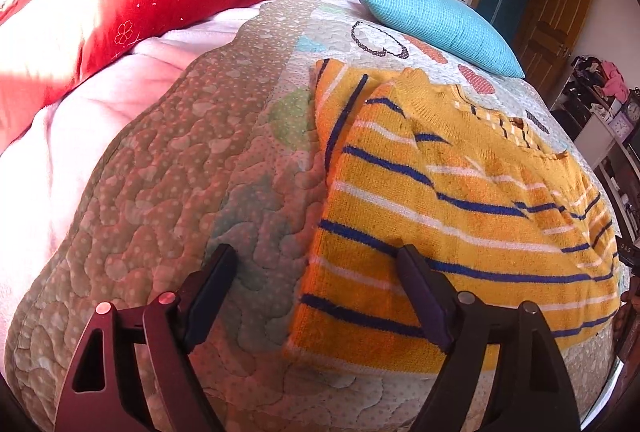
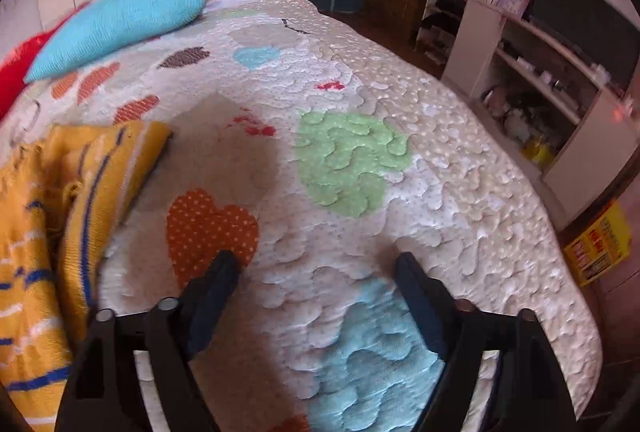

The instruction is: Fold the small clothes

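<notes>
Fingers of the left gripper (image 1: 316,264) stand wide apart and hold nothing, low in the frame, one over the quilt (image 1: 168,192) and the other over the near edge of the yellow striped sweater (image 1: 440,192), which lies partly folded across the centre and right. Right gripper (image 2: 316,268) is spread just as wide and empty at the bottom of its view above the quilt's patchwork hearts, with the sweater bunched at the left edge and a turquoise cushion (image 2: 116,20) upper left
</notes>
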The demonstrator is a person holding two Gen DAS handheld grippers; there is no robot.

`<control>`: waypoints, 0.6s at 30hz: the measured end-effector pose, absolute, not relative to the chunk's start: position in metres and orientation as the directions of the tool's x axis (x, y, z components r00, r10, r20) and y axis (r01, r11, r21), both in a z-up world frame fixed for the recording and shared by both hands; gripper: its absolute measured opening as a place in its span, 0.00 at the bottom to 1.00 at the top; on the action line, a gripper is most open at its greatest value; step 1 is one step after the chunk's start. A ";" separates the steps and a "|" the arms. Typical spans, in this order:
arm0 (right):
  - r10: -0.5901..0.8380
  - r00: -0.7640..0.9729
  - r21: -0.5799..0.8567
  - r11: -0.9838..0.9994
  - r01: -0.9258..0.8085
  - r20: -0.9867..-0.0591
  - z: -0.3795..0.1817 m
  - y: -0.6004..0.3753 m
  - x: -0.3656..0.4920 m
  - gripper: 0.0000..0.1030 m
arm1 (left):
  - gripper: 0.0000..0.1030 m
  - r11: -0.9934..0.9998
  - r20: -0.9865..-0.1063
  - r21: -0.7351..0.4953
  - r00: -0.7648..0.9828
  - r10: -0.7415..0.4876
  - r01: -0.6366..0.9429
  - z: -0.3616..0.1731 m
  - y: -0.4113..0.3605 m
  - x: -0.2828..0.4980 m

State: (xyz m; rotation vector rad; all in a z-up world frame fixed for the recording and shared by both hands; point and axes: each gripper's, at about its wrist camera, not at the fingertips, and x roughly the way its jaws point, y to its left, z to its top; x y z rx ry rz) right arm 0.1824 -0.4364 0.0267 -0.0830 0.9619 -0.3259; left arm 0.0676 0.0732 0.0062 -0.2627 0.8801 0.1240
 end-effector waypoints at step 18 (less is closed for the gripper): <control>-0.219 0.522 -0.084 0.959 0.270 -0.824 0.018 -0.467 0.177 1.00 | 0.80 0.913 -0.751 -0.198 0.654 0.093 -0.356 0.017 0.100 0.057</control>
